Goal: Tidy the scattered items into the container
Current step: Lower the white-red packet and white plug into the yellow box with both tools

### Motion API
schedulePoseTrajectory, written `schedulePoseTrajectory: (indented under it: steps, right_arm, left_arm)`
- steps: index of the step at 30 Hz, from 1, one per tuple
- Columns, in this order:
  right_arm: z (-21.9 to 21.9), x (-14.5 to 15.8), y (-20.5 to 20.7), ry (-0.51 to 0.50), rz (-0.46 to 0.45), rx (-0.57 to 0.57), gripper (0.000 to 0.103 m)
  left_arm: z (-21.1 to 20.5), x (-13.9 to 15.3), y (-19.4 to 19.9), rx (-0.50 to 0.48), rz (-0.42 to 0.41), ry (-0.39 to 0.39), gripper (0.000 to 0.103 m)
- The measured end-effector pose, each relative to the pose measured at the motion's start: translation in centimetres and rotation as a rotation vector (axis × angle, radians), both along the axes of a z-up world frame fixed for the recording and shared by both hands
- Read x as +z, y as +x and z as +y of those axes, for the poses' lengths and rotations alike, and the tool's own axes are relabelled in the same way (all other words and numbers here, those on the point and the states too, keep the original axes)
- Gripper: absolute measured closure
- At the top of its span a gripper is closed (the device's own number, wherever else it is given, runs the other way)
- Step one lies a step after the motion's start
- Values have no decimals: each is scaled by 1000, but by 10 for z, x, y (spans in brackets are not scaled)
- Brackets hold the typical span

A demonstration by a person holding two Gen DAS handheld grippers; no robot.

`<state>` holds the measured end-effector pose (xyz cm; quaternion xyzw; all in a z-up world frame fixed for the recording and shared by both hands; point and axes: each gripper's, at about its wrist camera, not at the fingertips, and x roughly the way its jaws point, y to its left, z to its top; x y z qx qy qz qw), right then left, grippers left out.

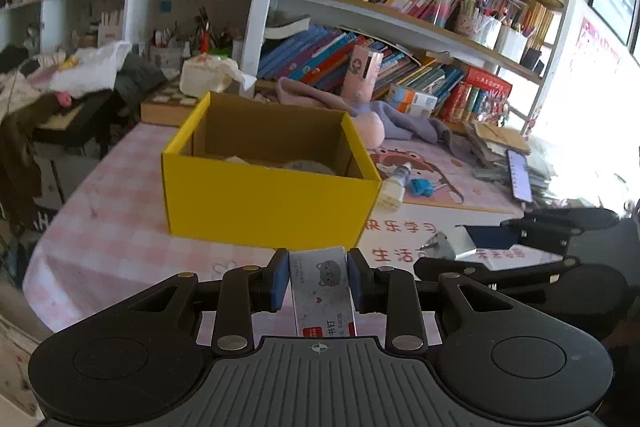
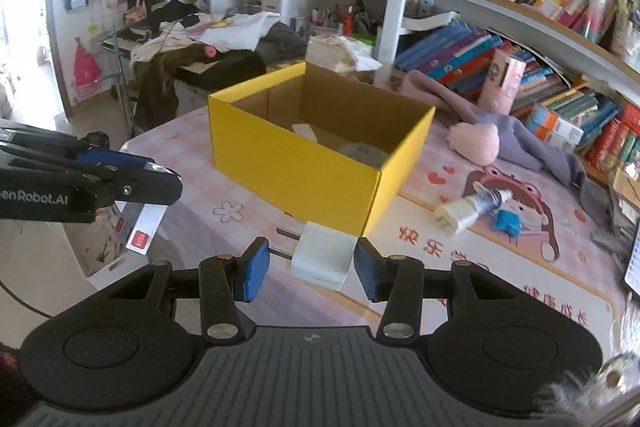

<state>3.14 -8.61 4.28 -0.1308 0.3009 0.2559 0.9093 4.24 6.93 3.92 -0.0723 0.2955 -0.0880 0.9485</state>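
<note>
We hold the small white staple box (image 1: pixel 322 287) clamped in the left gripper (image 1: pixel 318 277), just short of the yellow cardboard box (image 1: pixel 272 183) on the worktop. Right gripper (image 2: pixel 307 267) fingers sit apart around a white plug adapter (image 2: pixel 323 255); the grip looks unclosed. Risks: the staple box clips the near wall, or the adapter slips.

My left gripper (image 1: pixel 318 281) is clamped, both blue pads pressed flat against the sides of what I hold between them. My right gripper (image 2: pixel 306 269) sits just to its right, level, with its jaws spread wide; the right pad (image 2: pixel 366 273) touches its item, while the left pad (image 2: pixel 253 273) stands apart from it.
</note>
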Motion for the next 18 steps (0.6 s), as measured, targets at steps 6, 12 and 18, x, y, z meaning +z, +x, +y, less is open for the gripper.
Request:
schedulePoseTrajectory:
  steps: [6,12,18]
  right_arm:
    - [11,-1,26,4,-7,31,59]
    - [17,5,68,15,-26,37,59]
    - [22,9,117,17,-42,57,59]
  left_arm:
    - [8,6,21,28,-21,26,74]
    - [16,14,63,37,-47,45,74]
    - [17,20,114,31,-75,72,74]
